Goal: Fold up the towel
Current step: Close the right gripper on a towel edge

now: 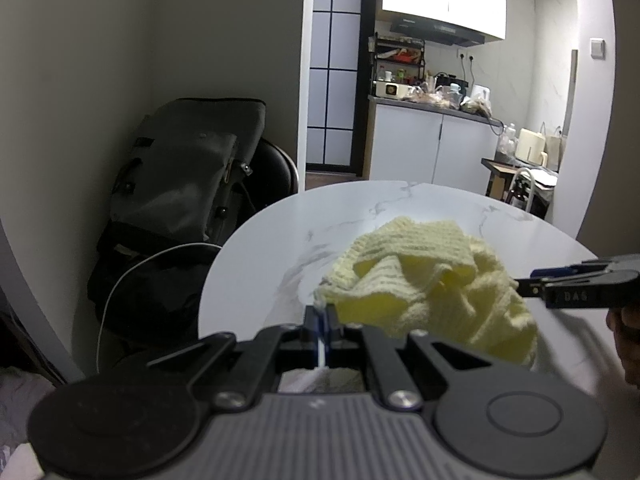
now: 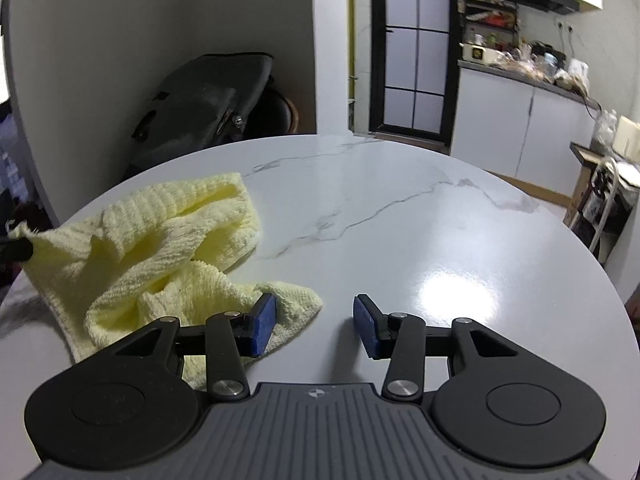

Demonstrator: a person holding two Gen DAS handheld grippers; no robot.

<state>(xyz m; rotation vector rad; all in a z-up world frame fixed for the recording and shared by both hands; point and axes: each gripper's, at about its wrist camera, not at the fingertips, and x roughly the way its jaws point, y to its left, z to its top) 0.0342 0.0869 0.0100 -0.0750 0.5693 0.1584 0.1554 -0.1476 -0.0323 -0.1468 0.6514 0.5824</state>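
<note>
A crumpled pale yellow towel (image 1: 432, 280) lies on the round white marble table (image 1: 280, 248). My left gripper (image 1: 322, 314) is shut on one corner of it, with cloth showing under the closed fingers. In the right wrist view that corner (image 2: 24, 232) is lifted at the far left, pinched by the left gripper (image 2: 22, 248). My right gripper (image 2: 316, 324) stands open low over the table (image 2: 400, 220). Another corner of the towel (image 2: 296, 304) lies between its blue pads, against the left one, and is not pinched. From the left wrist view the right gripper (image 1: 528, 280) reaches in from the right edge beside the towel.
A dark backpack (image 1: 188, 168) rests on a black chair beyond the table's left edge, with a white cable (image 1: 120, 280) hanging beside it. A kitchen counter (image 1: 432, 104) and a dark-framed door stand further back. A hand (image 1: 624, 332) shows at the right.
</note>
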